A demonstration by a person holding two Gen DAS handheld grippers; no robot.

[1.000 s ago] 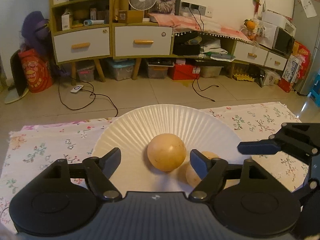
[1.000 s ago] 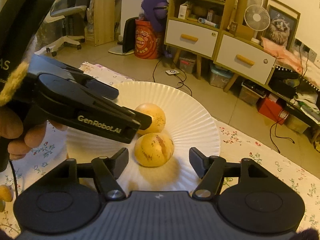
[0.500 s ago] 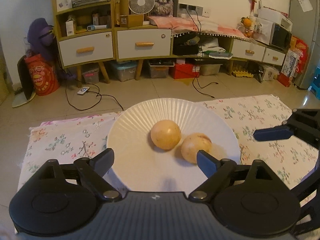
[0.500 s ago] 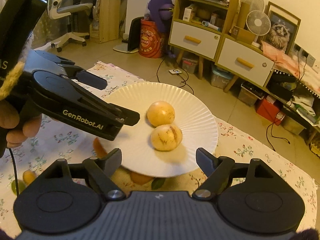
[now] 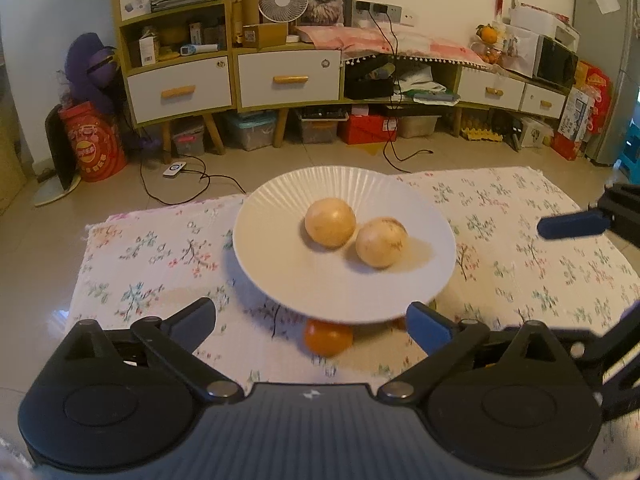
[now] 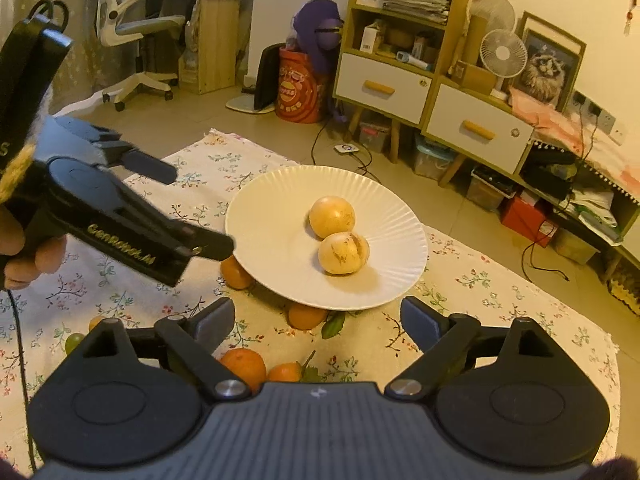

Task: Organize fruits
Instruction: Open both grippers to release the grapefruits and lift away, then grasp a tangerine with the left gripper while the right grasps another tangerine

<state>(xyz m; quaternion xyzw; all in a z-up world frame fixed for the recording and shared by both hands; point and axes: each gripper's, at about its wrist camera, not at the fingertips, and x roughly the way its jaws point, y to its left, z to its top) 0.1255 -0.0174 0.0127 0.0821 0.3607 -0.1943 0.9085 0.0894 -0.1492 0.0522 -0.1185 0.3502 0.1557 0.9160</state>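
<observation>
Here a white ribbed plate point(image 5: 280, 240) sits on a floral cloth point(image 5: 152, 256) spread over the floor, and it holds two yellowish round fruits that touch each other: a smooth one point(image 5: 330, 222) toward the far side and a brown-marked one point(image 5: 381, 241) just beside it, nearer the right gripper's camera. The plate seems to rest on small oranges rather than flat on the cloth; one orange point(image 5: 328, 338) pokes out under its near rim in the left wrist view, though the blur there makes the contact hard to judge. From the right wrist view, more oranges show: one point(image 6: 236, 272) under the plate's left edge, one point(image 6: 306, 315) under its near edge beside a green leaf point(image 6: 333, 325), and two point(image 6: 244, 368) close to the camera body.

The left gripper point(image 5: 310, 322) hangs short of the plate, its jaws spread wide and holding nothing. The right gripper point(image 6: 318, 320) likewise hangs before the plate's near rim with its jaws wide apart and empty. A hand point(image 6: 24, 256) grips the left tool at the left edge of the right wrist view.
</observation>
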